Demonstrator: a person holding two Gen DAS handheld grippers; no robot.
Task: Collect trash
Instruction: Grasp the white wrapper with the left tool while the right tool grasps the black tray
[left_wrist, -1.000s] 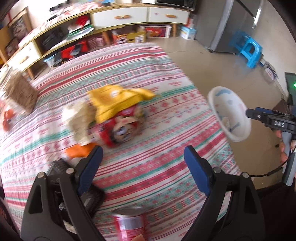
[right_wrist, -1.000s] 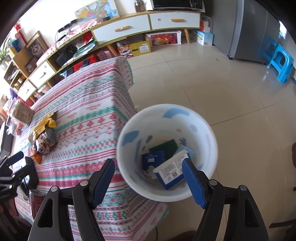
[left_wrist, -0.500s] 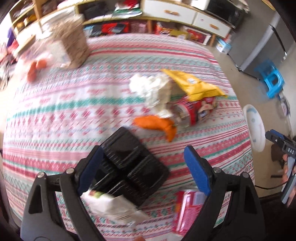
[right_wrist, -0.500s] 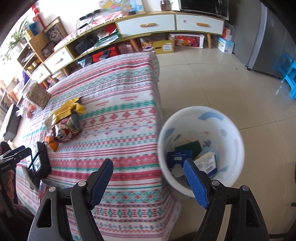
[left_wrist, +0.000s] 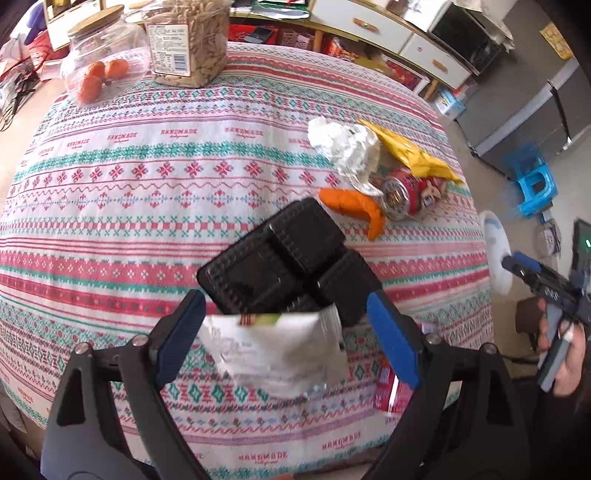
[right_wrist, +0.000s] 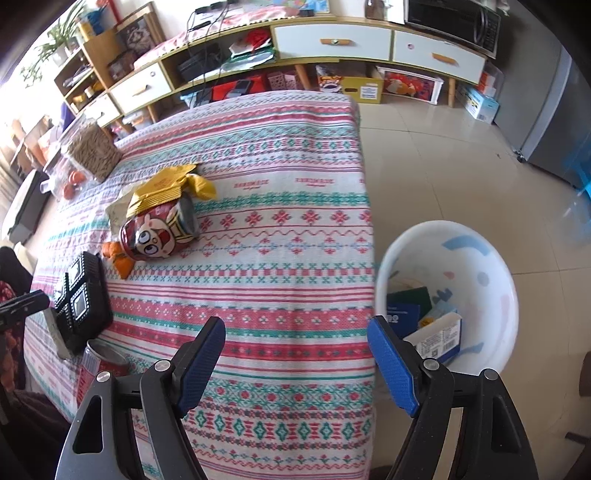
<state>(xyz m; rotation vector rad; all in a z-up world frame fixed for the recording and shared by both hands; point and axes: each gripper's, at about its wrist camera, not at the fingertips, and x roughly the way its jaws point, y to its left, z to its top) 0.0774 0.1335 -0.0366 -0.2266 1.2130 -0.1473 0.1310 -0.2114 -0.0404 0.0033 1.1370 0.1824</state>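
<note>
Left wrist view: left gripper has swung over, jaws apart, onto the crumpled white plastic wrapper just ahead — next pick.

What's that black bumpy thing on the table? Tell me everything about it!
It is a black tray of thin, shiny plastic, divided into several square pockets with ridged, bumpy rims. It lies flat on the striped tablecloth, near the table's front edge. A white crinkly wrapper overlaps its near side, and an orange peel lies just beyond its far corner. The pockets look empty.
</note>
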